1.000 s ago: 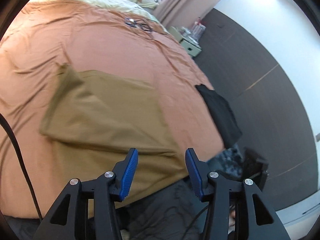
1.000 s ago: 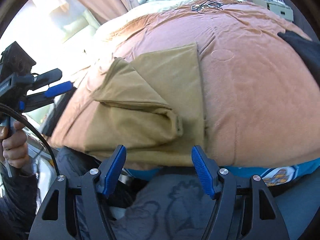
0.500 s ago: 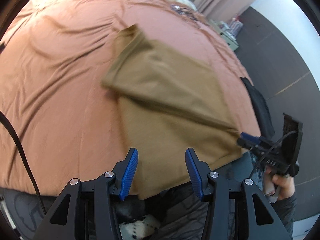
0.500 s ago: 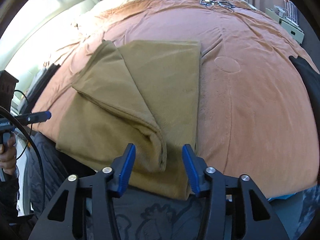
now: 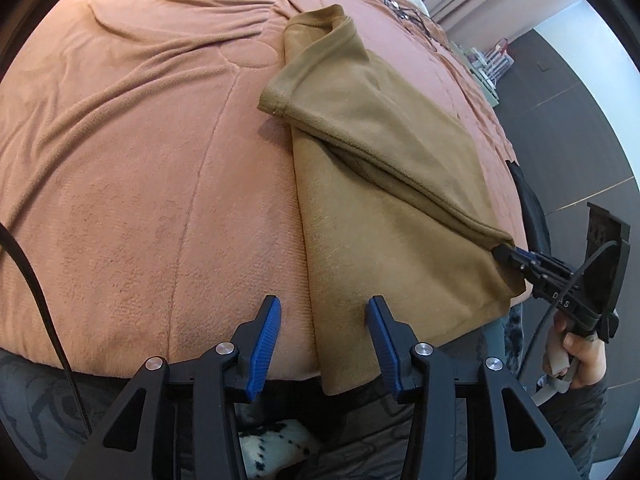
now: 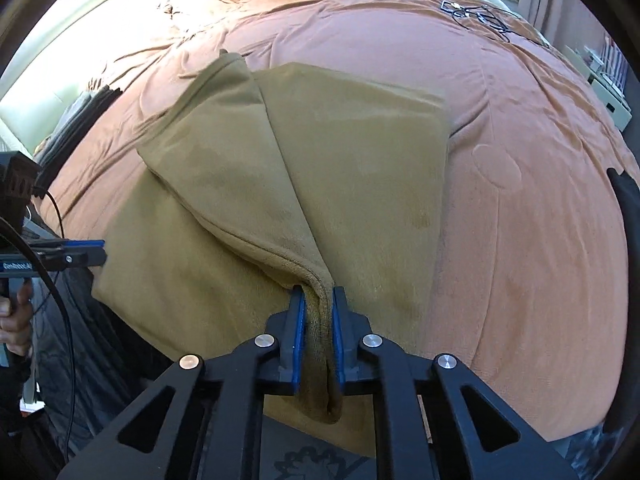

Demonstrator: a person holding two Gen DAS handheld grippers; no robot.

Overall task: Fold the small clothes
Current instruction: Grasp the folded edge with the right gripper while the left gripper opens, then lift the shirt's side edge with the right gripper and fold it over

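A tan fleece garment [image 5: 380, 184] lies partly folded on the orange bed cover [image 5: 140, 160], one flap doubled over the rest. In the right wrist view the garment [image 6: 360, 168] reaches the bed's near edge. My right gripper [image 6: 318, 294] is closing, its blue pads pinching the flap's folded near corner. The left wrist view shows the same right gripper [image 5: 506, 254] gripping that corner at the right. My left gripper [image 5: 322, 304] hangs low over the near edge and is closing slightly. The garment's left edge lies between its jaws, untouched by the pads. The left gripper [image 6: 102, 250] shows at the left.
A black garment [image 6: 628, 208] lies at the bed's right edge. Dark cables [image 6: 476, 12] rest on the far part of the orange cover [image 6: 540, 200]. A nightstand [image 5: 488, 72] stands by the grey wall. A person's hand [image 5: 580, 356] and dark clothing sit along the near edge.
The right jaws have gone from wide apart to pinched on the flap's corner. The left gripper has dropped and swung over to the garment's left edge.
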